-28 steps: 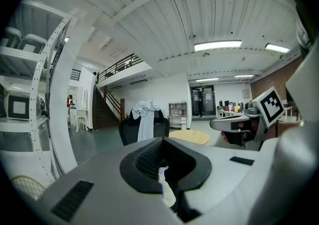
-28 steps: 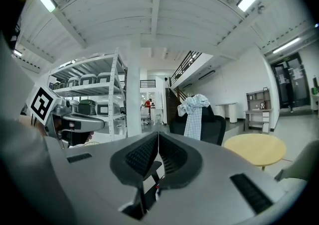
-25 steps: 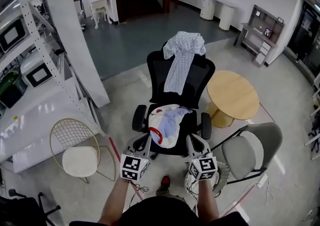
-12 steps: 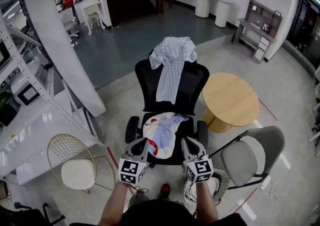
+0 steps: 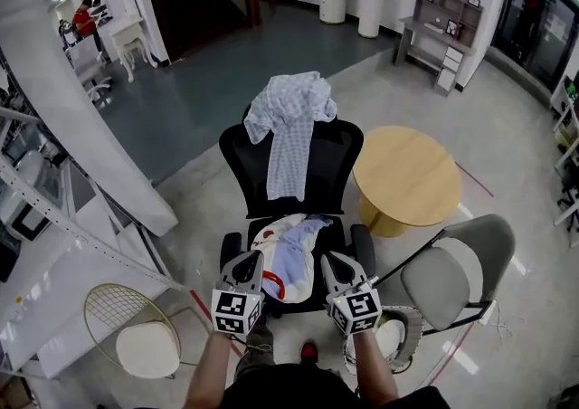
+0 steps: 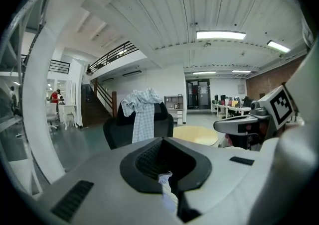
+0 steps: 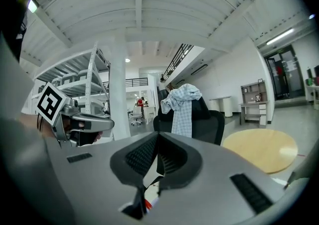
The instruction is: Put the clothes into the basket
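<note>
Judging by their look, the clothes should be light, soft and limp: they will sag and trail from whatever point is pinched, and thin cloth can slip out of a shallow bite. A white and pale blue heap of clothes [image 5: 291,253] lies on the seat of the black office chair [image 5: 336,161], and a checked shirt [image 5: 289,122] hangs over its backrest. The woven basket [image 5: 405,326] sits on the floor by the person's feet, partly under the right forearm. The left tongs [image 5: 247,262] and right tongs [image 5: 333,262] are level at the seat's front edge, either side of the heap. Both are pressed together with nothing between them. A deep bite on a bunched fold atop the heap looks best. The shirt looks best taken at its crumpled top, so it lifts clear.
</note>
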The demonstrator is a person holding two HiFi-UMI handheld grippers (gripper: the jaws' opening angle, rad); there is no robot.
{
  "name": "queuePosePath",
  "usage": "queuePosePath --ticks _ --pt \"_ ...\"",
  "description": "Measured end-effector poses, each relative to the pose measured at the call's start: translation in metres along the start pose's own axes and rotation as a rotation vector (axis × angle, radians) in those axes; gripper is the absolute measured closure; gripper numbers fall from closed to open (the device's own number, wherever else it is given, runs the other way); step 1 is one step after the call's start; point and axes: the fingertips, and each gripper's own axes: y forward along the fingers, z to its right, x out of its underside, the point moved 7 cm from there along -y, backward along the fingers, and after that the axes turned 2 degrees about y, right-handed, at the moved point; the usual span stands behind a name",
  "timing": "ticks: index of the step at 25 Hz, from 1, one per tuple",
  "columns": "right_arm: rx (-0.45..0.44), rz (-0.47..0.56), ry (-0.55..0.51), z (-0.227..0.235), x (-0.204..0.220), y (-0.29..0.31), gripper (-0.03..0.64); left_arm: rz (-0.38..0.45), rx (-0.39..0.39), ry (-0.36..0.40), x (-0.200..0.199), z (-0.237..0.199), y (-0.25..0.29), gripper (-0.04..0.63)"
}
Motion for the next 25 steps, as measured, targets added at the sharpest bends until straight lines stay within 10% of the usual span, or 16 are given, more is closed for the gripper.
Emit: queuePosePath --ticks 25 --pt "0.278 0.111 -0.134 -0.008 -0.081 0.216 0.587 0.079 0.250 0.015 -0.031 -0.202 0.132 0.589"
